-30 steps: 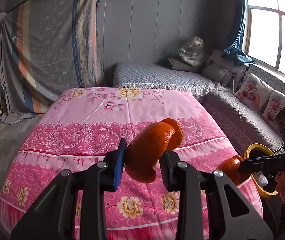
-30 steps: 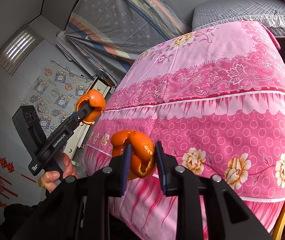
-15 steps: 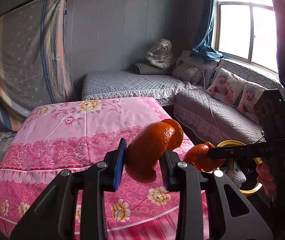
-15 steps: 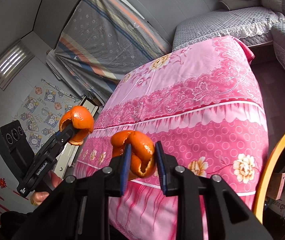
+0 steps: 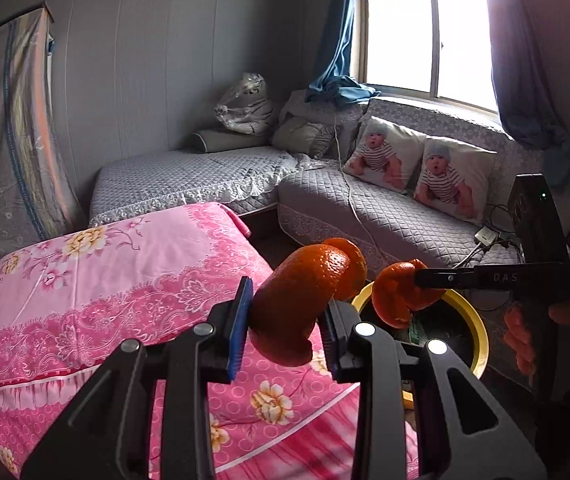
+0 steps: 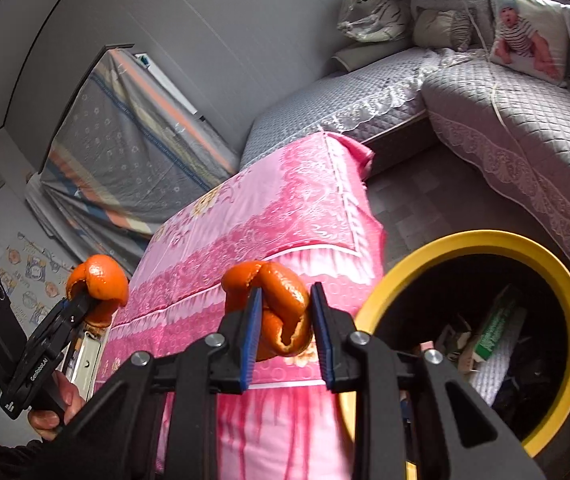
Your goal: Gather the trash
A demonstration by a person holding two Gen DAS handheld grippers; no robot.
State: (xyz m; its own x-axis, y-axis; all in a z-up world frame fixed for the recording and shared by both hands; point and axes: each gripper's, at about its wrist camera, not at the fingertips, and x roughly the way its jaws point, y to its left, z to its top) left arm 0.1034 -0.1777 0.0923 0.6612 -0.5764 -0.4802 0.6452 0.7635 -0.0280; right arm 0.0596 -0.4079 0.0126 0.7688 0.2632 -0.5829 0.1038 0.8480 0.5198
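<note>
Left wrist view. Low in the middle of the frame, left hand-held gripper (image 5: 285, 328) clamped on a big orange peel (image 5: 305, 300), blue pads pressed on both sides. Just to the right, right hand-held gripper (image 5: 425, 278) coming in from the right edge, pinched on a smaller orange peel (image 5: 395, 296). That small peel hanging over the open mouth of a yellow trash bin (image 5: 473, 316) at lower right. Some trash down inside the bin, too dark to tell what. Pink flowered bed (image 5: 105, 280) at lower left. Grey quilted sofa (image 5: 385, 216) across the middle, with two baby-picture pillows (image 5: 417, 168) on it. Bright window (image 5: 425, 28) at upper right.

Right wrist view. Right hand-held gripper (image 6: 285, 320) low in the middle, squeezed tight on a curled orange peel (image 6: 281, 308). Yellow trash bin (image 6: 557, 280) at lower right, just beside the peel, with paper scraps and a green box (image 6: 497, 328) inside. At lower left, left hand-held gripper (image 6: 85, 304) closed on its orange peel (image 6: 99, 280), held by a bare hand (image 6: 51, 408). Pink bed (image 6: 265, 220) in the middle, grey sofa (image 6: 505, 120) at upper right.
</note>
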